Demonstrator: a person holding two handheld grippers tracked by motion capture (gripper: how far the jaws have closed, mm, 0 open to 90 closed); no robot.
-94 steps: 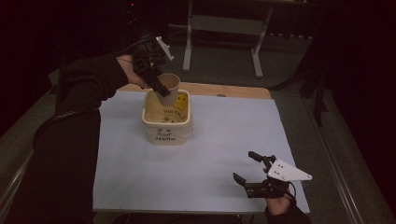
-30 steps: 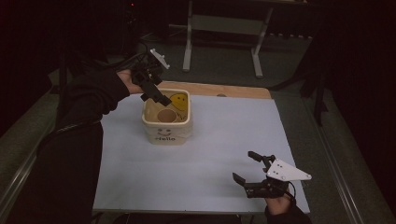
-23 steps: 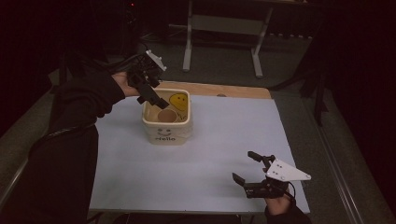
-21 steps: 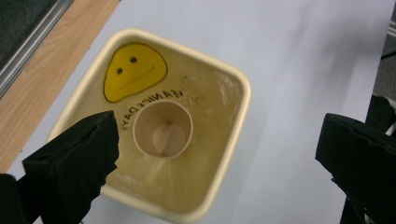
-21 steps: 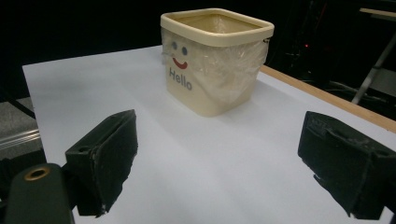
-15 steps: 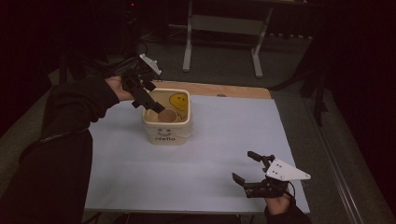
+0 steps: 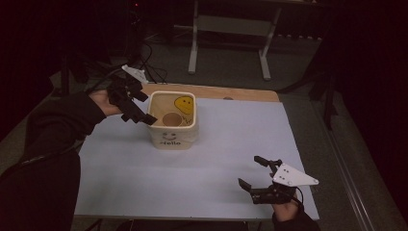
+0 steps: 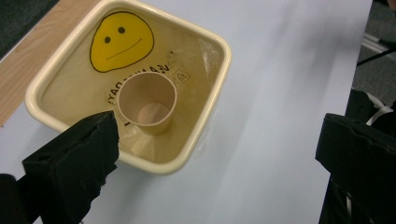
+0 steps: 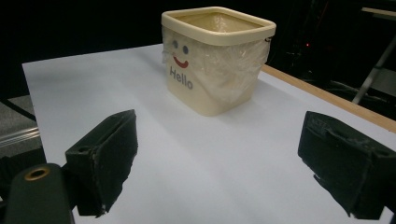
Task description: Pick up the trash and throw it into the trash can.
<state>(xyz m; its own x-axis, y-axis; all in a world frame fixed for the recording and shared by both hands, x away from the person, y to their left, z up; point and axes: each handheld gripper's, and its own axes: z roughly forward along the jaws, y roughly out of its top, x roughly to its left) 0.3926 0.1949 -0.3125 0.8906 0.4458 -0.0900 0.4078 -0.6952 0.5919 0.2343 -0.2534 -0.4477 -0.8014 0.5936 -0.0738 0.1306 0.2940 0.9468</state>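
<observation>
A cream square bin (image 7: 172, 137) with a "Hello" face stands at the back left of the white table sheet. A brown paper cup (image 7: 169, 119) stands upright inside it, seen from above as the cup (image 8: 147, 102) on the bin's plastic-lined floor beside a yellow smiley. My left gripper (image 7: 144, 109) hovers open at the bin's left rim, with nothing between its jaws. In the left gripper view the gripper (image 8: 219, 140) looks down on the bin rim (image 8: 205, 121). My right gripper (image 7: 249, 171) rests open near the table's front right, empty, and faces the bin (image 9: 215, 70).
The white sheet (image 7: 231, 144) covers the table, with a wooden strip (image 7: 231, 92) bare along the far edge. A metal stand (image 7: 228, 29) and cables lie on the dark floor behind. A rail (image 7: 346, 183) runs along the table's right side.
The left gripper held the cup over the bin, set it down inside and let go. It has since drawn back to the left of the bin. The right gripper has not moved.
</observation>
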